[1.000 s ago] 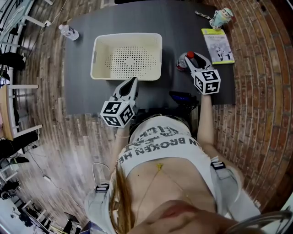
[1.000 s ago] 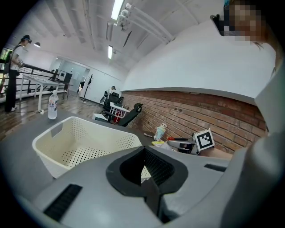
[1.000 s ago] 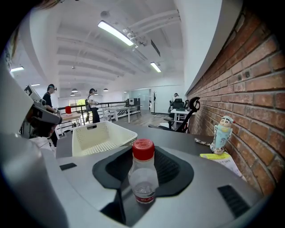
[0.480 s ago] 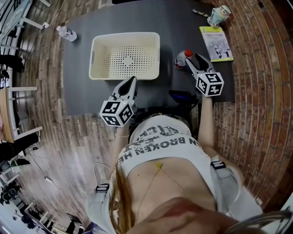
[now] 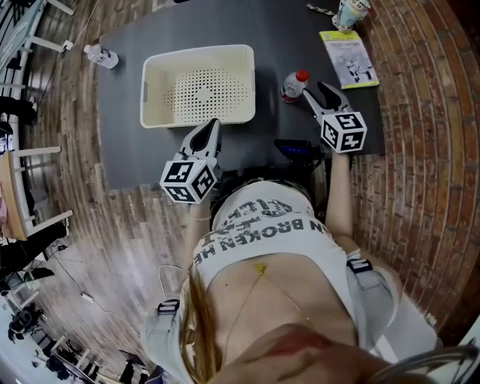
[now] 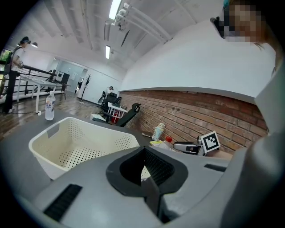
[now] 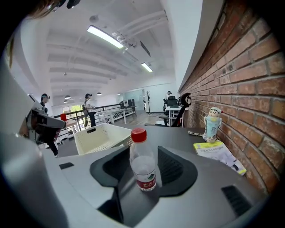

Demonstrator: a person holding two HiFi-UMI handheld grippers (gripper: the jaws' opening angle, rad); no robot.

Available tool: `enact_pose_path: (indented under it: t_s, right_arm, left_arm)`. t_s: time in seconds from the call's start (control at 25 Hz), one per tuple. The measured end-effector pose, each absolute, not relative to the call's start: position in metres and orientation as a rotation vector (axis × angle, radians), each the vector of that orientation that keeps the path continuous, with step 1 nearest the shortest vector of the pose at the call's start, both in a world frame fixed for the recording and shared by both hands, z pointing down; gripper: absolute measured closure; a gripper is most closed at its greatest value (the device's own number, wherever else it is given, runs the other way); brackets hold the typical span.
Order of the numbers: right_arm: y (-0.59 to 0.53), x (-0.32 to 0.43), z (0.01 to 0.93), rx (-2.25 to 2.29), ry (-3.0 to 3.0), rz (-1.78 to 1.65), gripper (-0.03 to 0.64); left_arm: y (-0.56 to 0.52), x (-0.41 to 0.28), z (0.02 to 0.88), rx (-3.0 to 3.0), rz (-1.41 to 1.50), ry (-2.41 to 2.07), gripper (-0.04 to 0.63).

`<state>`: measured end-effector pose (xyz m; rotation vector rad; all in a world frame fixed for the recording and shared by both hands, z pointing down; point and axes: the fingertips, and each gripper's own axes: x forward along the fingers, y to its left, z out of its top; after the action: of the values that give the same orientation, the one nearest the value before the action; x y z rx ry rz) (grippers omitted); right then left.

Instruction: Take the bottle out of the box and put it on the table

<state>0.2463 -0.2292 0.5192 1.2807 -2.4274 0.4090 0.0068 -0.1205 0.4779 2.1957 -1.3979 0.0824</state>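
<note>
A clear bottle (image 5: 294,85) with a red cap stands upright on the dark grey table (image 5: 135,157), to the right of the cream perforated box (image 5: 199,86). My right gripper (image 5: 321,91) is just behind it and open. In the right gripper view the bottle (image 7: 142,164) stands between the spread jaws, and neither pad touches it. My left gripper (image 5: 213,129) hovers at the box's near edge with its fingers together and nothing in them. Ahead of it, the left gripper view shows the box (image 6: 75,144) with nothing in it.
A second bottle (image 5: 100,55) stands at the table's far left corner. A yellow-green booklet (image 5: 349,58) and a small figurine (image 5: 351,11) sit at the far right by the brick wall. A black object (image 5: 298,150) lies at the table's near edge.
The right gripper's jaws opened and let go of the bottle, then drew back a little toward me. The bottle now stands alone on the table. The left gripper stayed put.
</note>
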Motion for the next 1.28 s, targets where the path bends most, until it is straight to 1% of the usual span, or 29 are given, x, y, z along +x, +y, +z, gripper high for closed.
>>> enact_pose_path:
  t_s: [0.12,0.16,0.28,0.36,0.48,0.52,0.72,0.92,1.16,1.28]
  right_arm:
    - [-0.225,0.245,0.520,1.251,-2.425,0.392,0.424]
    - [-0.223,0.244,0.521,1.241,-2.426,0.390,0.436]
    - [-0.218,0.245,0.520,1.229,-2.432,0.395,0.494]
    - [-0.215,0.245,0.518,1.229,-2.436,0.395,0.519]
    - [-0.210,0.245,0.519,1.215,-2.433,0.397,0.587]
    - [-0.208,0.245,0.519,1.206,-2.430,0.403,0.600]
    - [-0.192,0.237,0.523,1.146,-2.450,0.441,0.607]
    - [-0.178,0.216,0.517,1.062,-2.528,0.400,0.608]
    - [-0.154,0.168,0.493,0.882,-2.698,0.315,0.609]
    - [-0.141,0.141,0.474,0.810,-2.799,0.207,0.609]
  left_arm:
    - [-0.120,0.007,0.477,2.203,0.076,-1.399,0.592]
    - [-0.119,0.008,0.477,2.205,0.079,-1.398,0.592]
    - [-0.118,0.009,0.476,2.208,0.081,-1.397,0.592]
    - [-0.117,0.009,0.475,2.211,0.081,-1.397,0.592]
    - [-0.115,0.008,0.475,2.210,0.082,-1.401,0.592]
    - [-0.114,0.008,0.475,2.210,0.083,-1.401,0.592]
    - [-0.111,0.007,0.476,2.200,0.069,-1.420,0.592]
    - [-0.110,0.010,0.473,2.213,0.053,-1.439,0.592]
    - [-0.113,0.023,0.462,2.275,0.044,-1.430,0.592]
    - [-0.114,0.030,0.454,2.320,0.067,-1.441,0.592]
